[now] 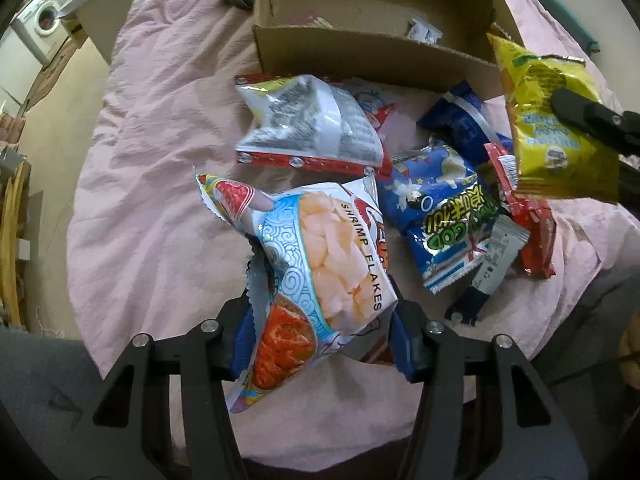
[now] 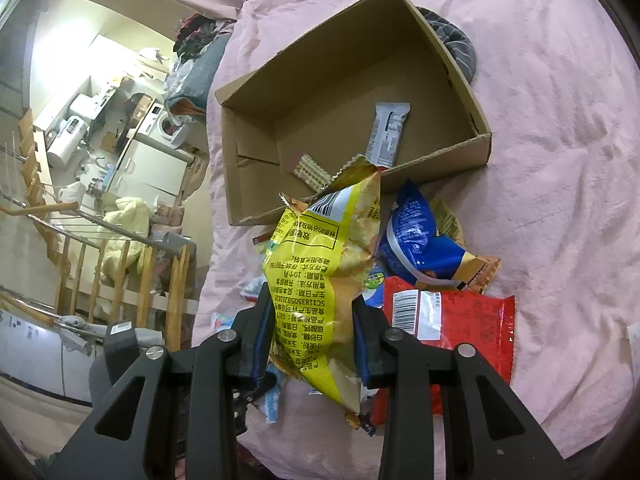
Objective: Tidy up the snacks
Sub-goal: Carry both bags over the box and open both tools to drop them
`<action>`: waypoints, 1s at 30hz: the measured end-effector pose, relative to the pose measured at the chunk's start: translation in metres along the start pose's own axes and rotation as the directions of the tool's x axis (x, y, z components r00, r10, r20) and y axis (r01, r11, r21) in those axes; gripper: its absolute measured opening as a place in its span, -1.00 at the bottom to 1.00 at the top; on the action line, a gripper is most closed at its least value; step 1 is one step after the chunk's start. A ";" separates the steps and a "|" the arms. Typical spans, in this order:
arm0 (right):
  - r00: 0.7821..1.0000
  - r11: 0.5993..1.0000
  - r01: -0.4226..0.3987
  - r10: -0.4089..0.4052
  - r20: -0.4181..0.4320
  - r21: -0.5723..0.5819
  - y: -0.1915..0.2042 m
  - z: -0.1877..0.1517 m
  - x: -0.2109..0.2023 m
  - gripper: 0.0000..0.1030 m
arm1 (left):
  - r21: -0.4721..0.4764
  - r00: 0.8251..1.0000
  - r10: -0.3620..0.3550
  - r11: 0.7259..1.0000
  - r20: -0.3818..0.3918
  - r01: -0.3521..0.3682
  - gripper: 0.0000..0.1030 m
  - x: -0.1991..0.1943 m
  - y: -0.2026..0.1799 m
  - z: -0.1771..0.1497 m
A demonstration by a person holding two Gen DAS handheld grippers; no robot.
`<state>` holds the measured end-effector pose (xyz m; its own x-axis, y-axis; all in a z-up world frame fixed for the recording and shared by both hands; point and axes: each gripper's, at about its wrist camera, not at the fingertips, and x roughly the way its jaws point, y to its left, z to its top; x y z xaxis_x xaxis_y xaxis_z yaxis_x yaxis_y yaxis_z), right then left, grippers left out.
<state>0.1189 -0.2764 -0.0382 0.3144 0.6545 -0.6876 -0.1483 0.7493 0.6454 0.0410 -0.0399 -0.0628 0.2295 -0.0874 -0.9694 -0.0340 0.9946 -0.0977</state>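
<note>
My left gripper (image 1: 320,336) is shut on a shrimp flakes bag (image 1: 320,264) and holds it above the pink cloth. My right gripper (image 2: 314,336) is shut on a yellow snack bag (image 2: 320,272), which also shows at the right of the left wrist view (image 1: 556,120), lifted near the cardboard box (image 2: 440,156). The box (image 1: 360,56) holds a grey bar (image 2: 386,132) and a small cracker pack (image 2: 310,170). A pile of snack bags lies in front of the box: a white-and-red bag (image 1: 312,124), a blue bag (image 1: 436,208), a red bag (image 2: 452,320) and a dark blue bag (image 2: 420,240).
A pink cloth (image 1: 160,140) covers the surface. A grey striped item (image 2: 456,48) lies behind the box. A stair railing (image 2: 120,264) and a room with a washing machine (image 1: 44,20) lie beyond the left edge.
</note>
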 end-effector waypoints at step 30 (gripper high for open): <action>0.978 0.997 -0.010 0.026 0.207 -0.075 0.008 0.071 -0.034 -0.31 | 0.028 0.913 0.064 0.996 0.404 -0.082 -0.01 -0.069 -0.014 0.140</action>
<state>0.1740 -0.2997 0.0137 0.4980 0.6383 -0.5869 -0.2215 0.7480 0.6256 0.1613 -0.0398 0.0371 0.5999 0.0062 -0.8001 -0.0256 0.9996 -0.0115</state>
